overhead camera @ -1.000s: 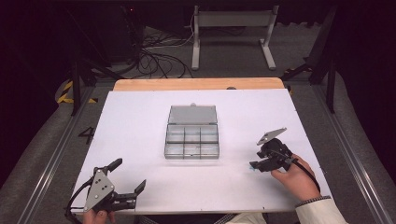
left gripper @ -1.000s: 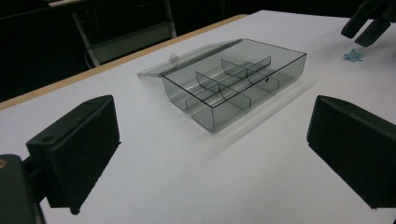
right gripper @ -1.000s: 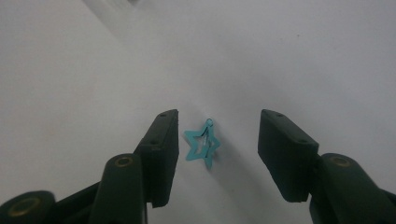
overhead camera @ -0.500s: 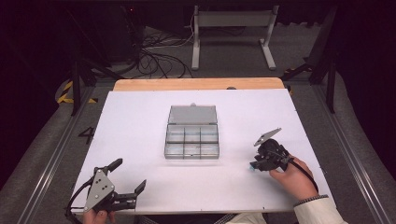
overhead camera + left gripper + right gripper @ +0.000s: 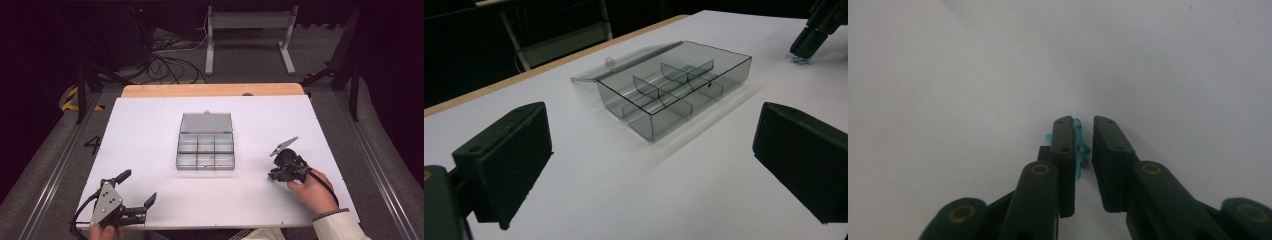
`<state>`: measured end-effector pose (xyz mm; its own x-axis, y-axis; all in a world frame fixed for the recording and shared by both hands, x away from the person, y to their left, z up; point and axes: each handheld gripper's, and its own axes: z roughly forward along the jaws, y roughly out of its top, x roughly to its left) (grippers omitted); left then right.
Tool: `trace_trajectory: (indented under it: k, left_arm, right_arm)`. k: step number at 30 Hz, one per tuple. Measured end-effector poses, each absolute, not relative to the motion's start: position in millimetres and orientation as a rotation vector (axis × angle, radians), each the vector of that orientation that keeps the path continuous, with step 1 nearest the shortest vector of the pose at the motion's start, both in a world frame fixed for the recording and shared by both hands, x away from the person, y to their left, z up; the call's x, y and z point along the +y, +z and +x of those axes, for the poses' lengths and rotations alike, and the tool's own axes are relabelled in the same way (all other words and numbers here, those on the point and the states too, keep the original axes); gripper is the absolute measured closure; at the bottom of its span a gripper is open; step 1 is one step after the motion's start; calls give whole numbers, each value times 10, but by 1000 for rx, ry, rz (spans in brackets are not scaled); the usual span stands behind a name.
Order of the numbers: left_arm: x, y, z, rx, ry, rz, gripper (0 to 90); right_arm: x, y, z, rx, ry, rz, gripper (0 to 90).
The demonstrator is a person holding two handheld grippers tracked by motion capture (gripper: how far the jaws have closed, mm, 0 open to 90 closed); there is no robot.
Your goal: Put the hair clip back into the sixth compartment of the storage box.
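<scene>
As seen from above, the right tongs [image 5: 274, 176] have just been closing on a small teal piece [image 5: 270, 180] lying right of the open clear box [image 5: 205, 141], so pickup seems begun. In the left gripper view, the left tongs [image 5: 649, 165] are held wide open, empty. In the right gripper view, the piece [image 5: 1080, 147] is nearly pinched between the jaws, above the white surface [image 5: 948, 75].

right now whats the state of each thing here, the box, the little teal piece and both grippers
compartment box: lid flipped open flat behind it, compartments look empty
teal piece: on the white table, between the right gripper's jaws
right gripper: tips down at the table, jaws have just been closing, a narrow gap left around the teal piece
left gripper: jaws wide open, nothing between them
</scene>
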<state>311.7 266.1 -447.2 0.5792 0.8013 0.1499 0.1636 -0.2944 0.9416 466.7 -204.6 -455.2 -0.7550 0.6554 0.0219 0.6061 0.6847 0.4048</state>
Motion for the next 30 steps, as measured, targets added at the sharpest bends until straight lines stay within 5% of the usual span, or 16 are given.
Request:
trace_trajectory:
  k: [9,30]
  left_arm:
    - [2661,-4473,3113,797,773,1785,30]
    - [2662,-4472,3113,795,776,1785,30]
  right_arm:
    - [-2038,-4546,4672,2777,615,1072,888]
    - [-2047,-4421,4609,2732,696,1045,895]
